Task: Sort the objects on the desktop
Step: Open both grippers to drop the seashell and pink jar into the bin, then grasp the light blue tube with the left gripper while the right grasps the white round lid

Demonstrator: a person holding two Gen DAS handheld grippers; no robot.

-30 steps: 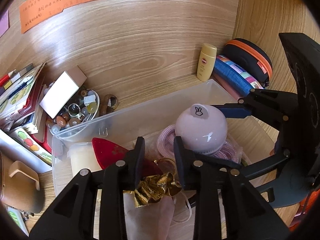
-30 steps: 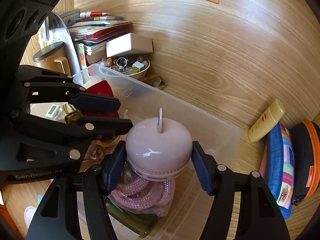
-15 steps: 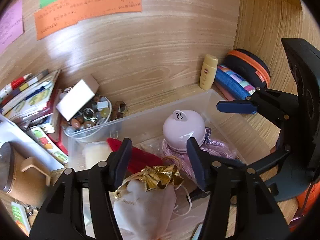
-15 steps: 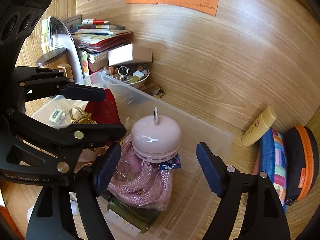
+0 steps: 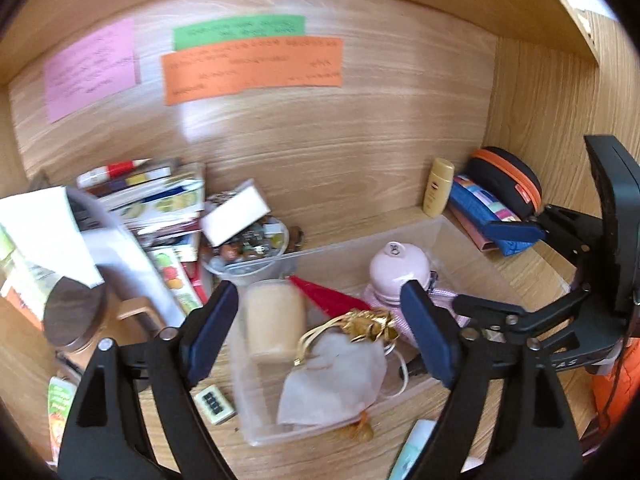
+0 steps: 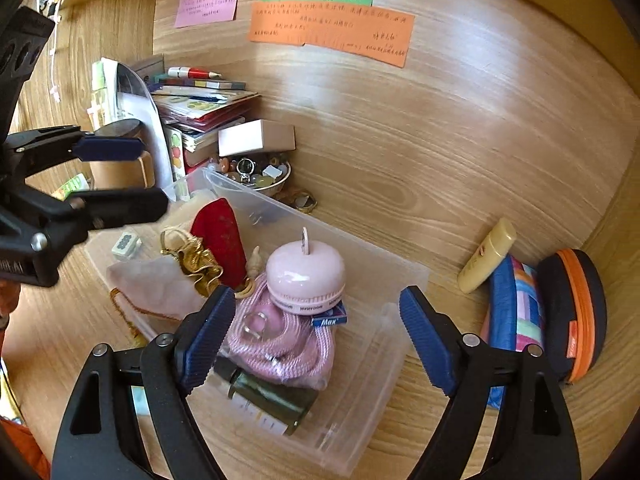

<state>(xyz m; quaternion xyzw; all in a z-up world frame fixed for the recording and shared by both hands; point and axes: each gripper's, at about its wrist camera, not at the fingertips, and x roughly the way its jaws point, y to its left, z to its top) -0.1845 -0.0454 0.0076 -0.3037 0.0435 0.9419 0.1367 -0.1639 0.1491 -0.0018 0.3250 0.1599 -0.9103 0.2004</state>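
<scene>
A clear plastic bin [image 6: 384, 280] [image 5: 452, 236] sits on the wooden desk. It holds a pink round device [image 6: 306, 274] [image 5: 396, 266], a pink coiled rope [image 6: 280, 336], a white pouch with a gold ribbon [image 5: 340, 372] [image 6: 160, 280], a red piece [image 6: 220, 236], a cream jar [image 5: 274, 320] and a dark green bottle [image 6: 268, 394]. My left gripper [image 5: 316, 338] is open and empty above the pouch. My right gripper [image 6: 312, 336] is open and empty above the rope and the pink device.
A bowl of beads [image 6: 256, 172] with a white box [image 6: 256, 138] and stacked books [image 6: 200, 104] stand behind the bin. A yellow tube [image 6: 486, 256], a blue striped case [image 6: 516, 312] and a black-orange case [image 6: 572, 312] lie at right. A small tile [image 5: 212, 400] lies by the bin.
Both grippers let go: the left released the gold-ribboned pouch, the right released the pink device. Both opened wide and pulled back up from the bin.
</scene>
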